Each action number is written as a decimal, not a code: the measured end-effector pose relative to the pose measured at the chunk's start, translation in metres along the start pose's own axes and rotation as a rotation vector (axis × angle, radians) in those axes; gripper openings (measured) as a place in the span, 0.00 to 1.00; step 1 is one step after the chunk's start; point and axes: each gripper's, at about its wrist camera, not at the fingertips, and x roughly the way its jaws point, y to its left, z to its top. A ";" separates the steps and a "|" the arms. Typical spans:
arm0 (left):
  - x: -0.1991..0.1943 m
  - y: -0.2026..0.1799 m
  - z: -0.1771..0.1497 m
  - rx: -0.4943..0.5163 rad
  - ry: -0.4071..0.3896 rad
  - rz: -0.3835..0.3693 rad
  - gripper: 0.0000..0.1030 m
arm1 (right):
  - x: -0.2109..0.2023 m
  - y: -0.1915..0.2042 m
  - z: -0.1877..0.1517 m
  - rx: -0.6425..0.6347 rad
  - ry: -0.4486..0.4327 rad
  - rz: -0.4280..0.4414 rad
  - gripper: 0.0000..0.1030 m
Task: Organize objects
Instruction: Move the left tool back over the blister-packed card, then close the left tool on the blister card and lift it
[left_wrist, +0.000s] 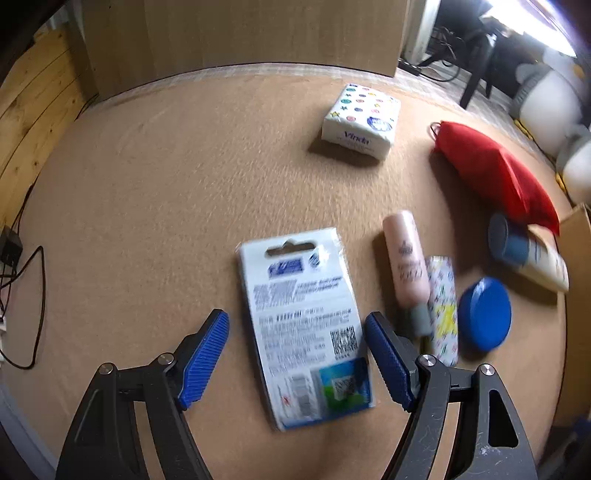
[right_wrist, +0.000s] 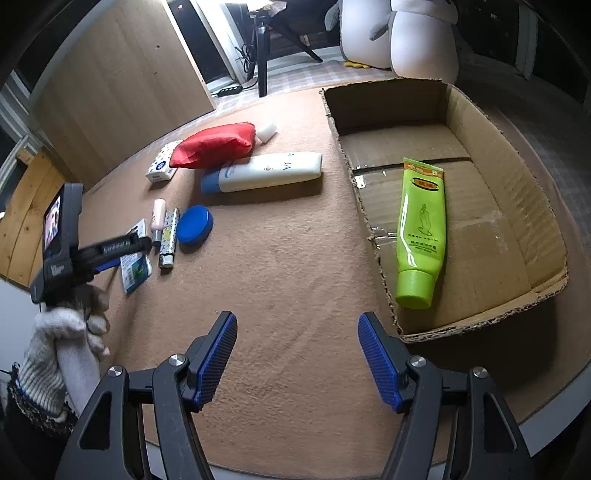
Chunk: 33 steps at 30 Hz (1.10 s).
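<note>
Left gripper (left_wrist: 297, 360) is spread wide, hovering over a blister card (left_wrist: 304, 328) at lower centre of the left wrist view, pads not touching it; the print is too blurry to read. Right gripper (right_wrist: 297, 360) is spread over bare tan carpet (right_wrist: 288, 280). A green tube (right_wrist: 421, 232) lies in the cardboard box (right_wrist: 532, 206) on the right. The red pouch (right_wrist: 214, 144) half hides a tissue pack (right_wrist: 160, 166) at upper left.

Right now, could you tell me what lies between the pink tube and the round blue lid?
A slim patterned tube lies between the pink tube and the blue lid, beside the pink one. The left wrist view shows it best; the right wrist view agrees.
</note>
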 end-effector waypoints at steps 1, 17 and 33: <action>-0.003 0.003 -0.004 0.010 -0.002 -0.005 0.77 | 0.000 0.001 0.000 -0.001 0.000 0.001 0.63; -0.011 0.023 -0.008 0.040 -0.002 -0.075 0.61 | 0.011 0.024 0.003 -0.041 0.019 0.013 0.63; -0.033 0.020 -0.012 0.046 -0.022 -0.131 0.60 | 0.001 0.015 0.007 -0.010 -0.012 0.004 0.63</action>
